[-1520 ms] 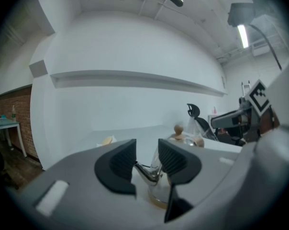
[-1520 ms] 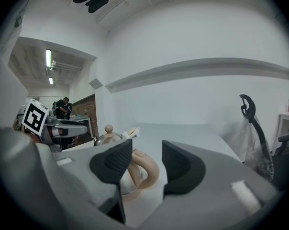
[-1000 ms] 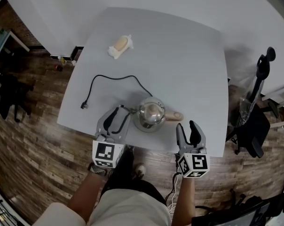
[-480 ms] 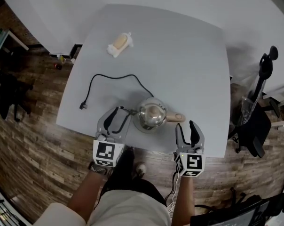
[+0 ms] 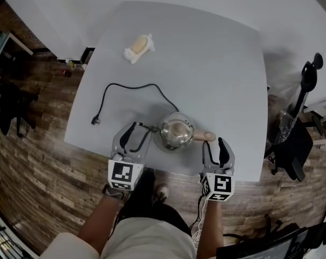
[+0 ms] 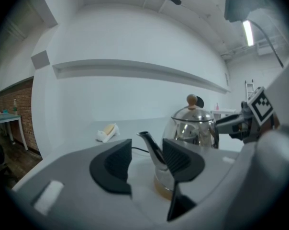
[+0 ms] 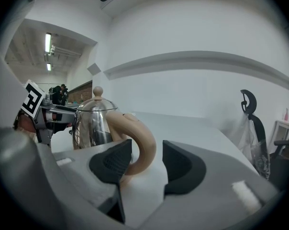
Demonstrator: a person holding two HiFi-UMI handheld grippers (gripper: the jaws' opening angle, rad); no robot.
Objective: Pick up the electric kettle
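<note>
A shiny steel electric kettle [image 5: 175, 133] with a tan knob and tan handle [image 5: 204, 136] stands near the table's front edge. My left gripper [image 5: 137, 129] is just left of it, open. Its jaws have just been opening. In the left gripper view the spout [image 6: 151, 150] shows between the pads, close to the right one, and neither pad presses on it. My right gripper [image 5: 215, 144] is open at the handle. In the right gripper view the handle loop [image 7: 139, 145] sits in the gap beside the left pad [image 7: 111, 166], ungripped. The kettle body [image 7: 91, 124] is beyond it.
A black power cord [image 5: 131, 87] runs from the kettle to a plug [image 5: 96, 121] at the left. A white and tan object [image 5: 137, 48] lies far back on the grey table [image 5: 217, 69]. A black chair [image 5: 292, 144] stands on the right; wooden floor surrounds the table.
Both grippers have sunk slightly beside the kettle. The left jaws stand a little wider. The kettle has stayed in place.
</note>
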